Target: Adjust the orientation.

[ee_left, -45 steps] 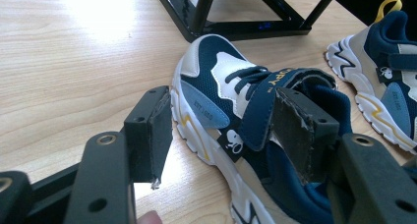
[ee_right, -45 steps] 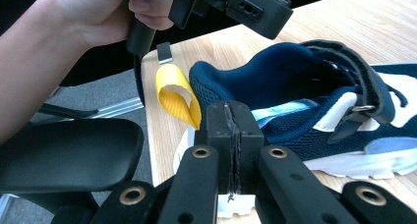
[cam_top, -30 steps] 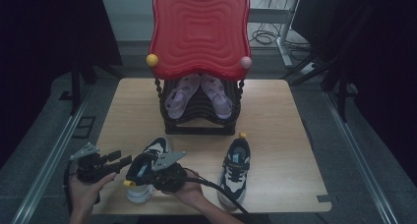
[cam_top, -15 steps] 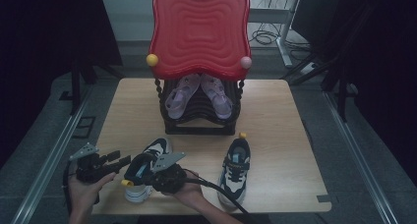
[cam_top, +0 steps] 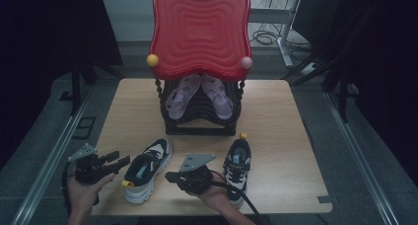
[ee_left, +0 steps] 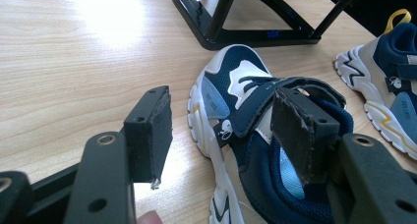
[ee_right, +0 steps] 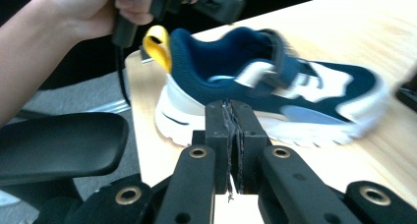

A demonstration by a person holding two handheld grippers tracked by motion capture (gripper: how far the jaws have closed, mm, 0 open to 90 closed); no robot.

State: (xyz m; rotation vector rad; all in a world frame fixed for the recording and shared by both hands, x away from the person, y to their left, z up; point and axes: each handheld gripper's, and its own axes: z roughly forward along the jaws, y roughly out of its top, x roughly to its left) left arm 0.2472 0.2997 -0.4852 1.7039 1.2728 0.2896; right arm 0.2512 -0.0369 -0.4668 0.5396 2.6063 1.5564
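Two navy-and-white sneakers lie on the wooden table (cam_top: pixel 276 111). The left sneaker (cam_top: pixel 146 168) has a yellow heel loop (ee_right: pixel 157 44) toward the table's front edge. My left gripper (cam_top: pixel 120 160) is open just left of it. In the left gripper view its jaws (ee_left: pixel 221 130) stand wide apart. The right pad (ee_left: pixel 297 135) is close to the sneaker's strap (ee_left: pixel 255 106), pressing on nothing. My right gripper (cam_top: pixel 170 176) is shut with nothing between its pads, between the two sneakers. It (ee_right: pixel 230 135) points at the side of the left sneaker (ee_right: pixel 275 96), a short way off. The other sneaker (cam_top: pixel 237 166) lies to the right.
A black shoe rack (cam_top: pixel 201 117) with two pink sandals (cam_top: pixel 181 95) stands at the middle back of the table, under a red wavy panel (cam_top: pixel 199 30). Its base (ee_left: pixel 255 35) is just beyond the left sneaker. A black chair part (ee_right: pixel 59 145) lies below the table's front edge.
My right gripper has drawn away from the left sneaker's side and moved right, into the gap between the two sneakers. The left gripper and both sneakers have stayed put.
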